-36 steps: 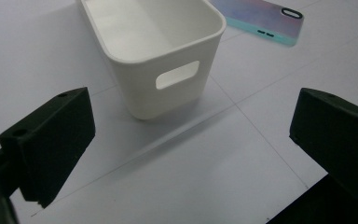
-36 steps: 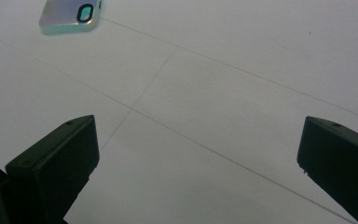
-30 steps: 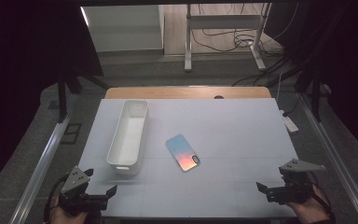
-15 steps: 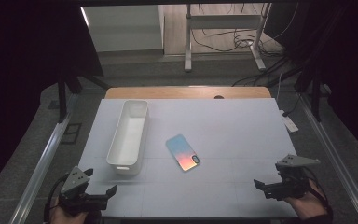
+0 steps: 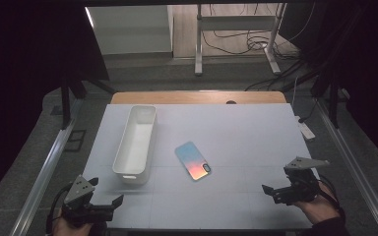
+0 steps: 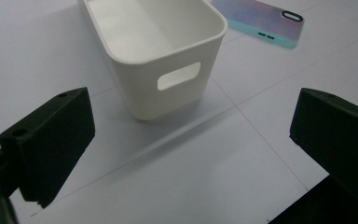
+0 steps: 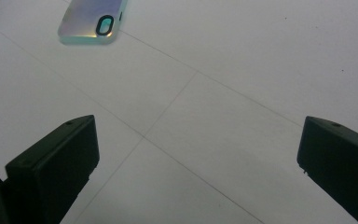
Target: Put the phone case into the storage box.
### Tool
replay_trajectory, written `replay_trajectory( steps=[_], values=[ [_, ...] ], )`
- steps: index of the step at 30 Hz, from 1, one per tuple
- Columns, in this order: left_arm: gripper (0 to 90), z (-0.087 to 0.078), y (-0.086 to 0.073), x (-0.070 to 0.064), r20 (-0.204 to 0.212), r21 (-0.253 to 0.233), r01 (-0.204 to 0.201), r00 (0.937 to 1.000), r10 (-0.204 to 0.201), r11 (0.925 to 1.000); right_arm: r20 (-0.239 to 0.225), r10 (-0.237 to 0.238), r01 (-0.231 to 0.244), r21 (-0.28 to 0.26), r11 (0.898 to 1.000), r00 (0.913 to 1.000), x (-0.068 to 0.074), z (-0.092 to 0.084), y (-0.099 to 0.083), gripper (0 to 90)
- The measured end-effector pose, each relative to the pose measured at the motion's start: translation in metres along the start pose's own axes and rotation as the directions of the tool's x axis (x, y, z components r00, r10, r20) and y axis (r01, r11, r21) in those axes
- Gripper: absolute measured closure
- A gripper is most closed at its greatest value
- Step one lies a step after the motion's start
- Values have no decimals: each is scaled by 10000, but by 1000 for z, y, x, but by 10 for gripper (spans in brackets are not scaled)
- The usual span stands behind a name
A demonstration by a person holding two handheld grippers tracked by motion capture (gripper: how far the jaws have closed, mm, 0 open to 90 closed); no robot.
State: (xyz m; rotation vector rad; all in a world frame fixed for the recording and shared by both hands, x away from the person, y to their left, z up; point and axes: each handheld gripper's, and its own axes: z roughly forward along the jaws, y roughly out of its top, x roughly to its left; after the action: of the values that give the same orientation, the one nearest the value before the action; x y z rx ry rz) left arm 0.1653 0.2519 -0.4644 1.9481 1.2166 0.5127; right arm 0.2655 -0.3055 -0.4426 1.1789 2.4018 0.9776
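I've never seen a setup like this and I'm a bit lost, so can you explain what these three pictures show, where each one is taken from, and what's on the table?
A person sits at a table and holds hand-held tongs in each hand. The high view looks down from above: the left tongs show at the bottom left, the right tongs at the bottom right. The other two pictures come from small cameras riding on each tool, looking out between its two black jaws. On the white table lie a long white bin, empty as far as its inside shows, and a phone case with a pink-to-blue sheen, lying flat beside it and apart from it. Both tongs are open and hold nothing.
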Motion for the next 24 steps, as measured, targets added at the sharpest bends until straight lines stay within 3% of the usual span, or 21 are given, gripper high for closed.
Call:
replay_trajectory(
  steps=[16,24],
  values=[
    [6,0,0,0,21,-1,35,10000,-35,10000,-324,-222,226,126,9997,9992,0,10,17,0],
    [6,0,0,0,8,-35,28,10000,-28,10000,-663,-75,76,13,10000,9978,3,17,28,0]
  ],
)
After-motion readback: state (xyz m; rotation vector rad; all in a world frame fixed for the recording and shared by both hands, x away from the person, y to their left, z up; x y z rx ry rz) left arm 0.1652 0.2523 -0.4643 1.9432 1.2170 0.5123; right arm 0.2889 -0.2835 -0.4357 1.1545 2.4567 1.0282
